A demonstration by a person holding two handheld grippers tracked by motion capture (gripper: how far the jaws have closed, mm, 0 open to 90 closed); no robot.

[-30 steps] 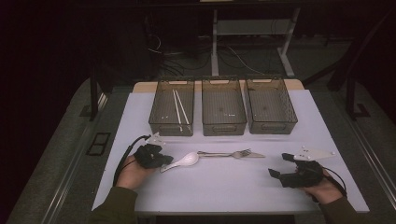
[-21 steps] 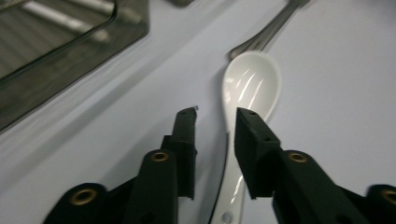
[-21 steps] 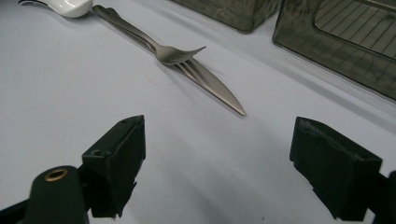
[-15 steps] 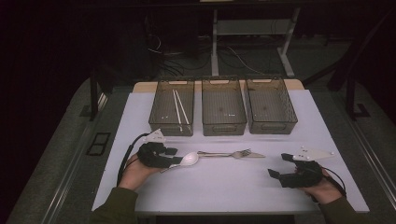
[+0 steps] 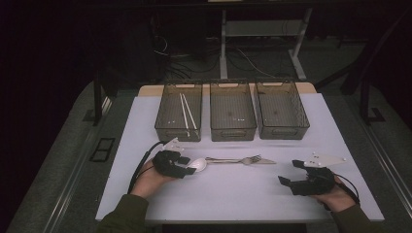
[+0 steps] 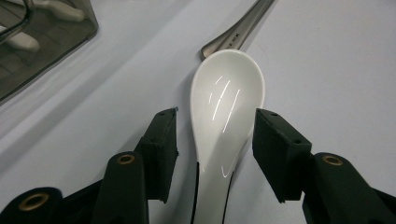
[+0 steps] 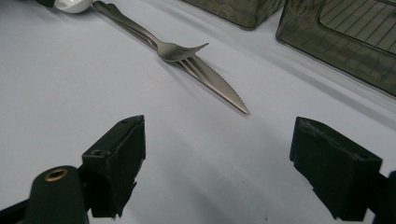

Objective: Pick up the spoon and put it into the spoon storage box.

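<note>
The white spoon [image 6: 227,105] lies flat on the pale table sheet [image 5: 233,189], bowl up, at the front-left of the work area; from above I see it [image 5: 198,164] just off the tips of my left gripper [image 5: 187,165]. In the left gripper view its neck runs down between the two black jaws, and the jaws have just been opening: there is a clear strip of sheet between the left pad and the spoon, while the right pad sits close beside the bowl's edge, so I read the spoon as released, not gripped. The tip of the bowl meets the handle end of a metal fork [image 6: 238,28], which lies in line with a serrated knife [image 7: 217,84] along the sheet; in the right gripper view the fork's tines [image 7: 180,50] rest over the knife blade.

Behind the cutlery, three smoky clear bins stand side by side along the far edge. The left bin [image 5: 167,124] holds a pair of white chopsticks [image 5: 188,114]; the middle bin [image 5: 233,132] and right bin [image 5: 303,121] look bare. The room around the table is dark, with a desk frame and loose cables on the floor beyond.

My left hand [image 5: 150,178] lies low on the sheet, gripper level and pointing right. My right gripper [image 5: 294,175] rests on the front-right, jaws wide apart over bare sheet, holding nothing.
</note>
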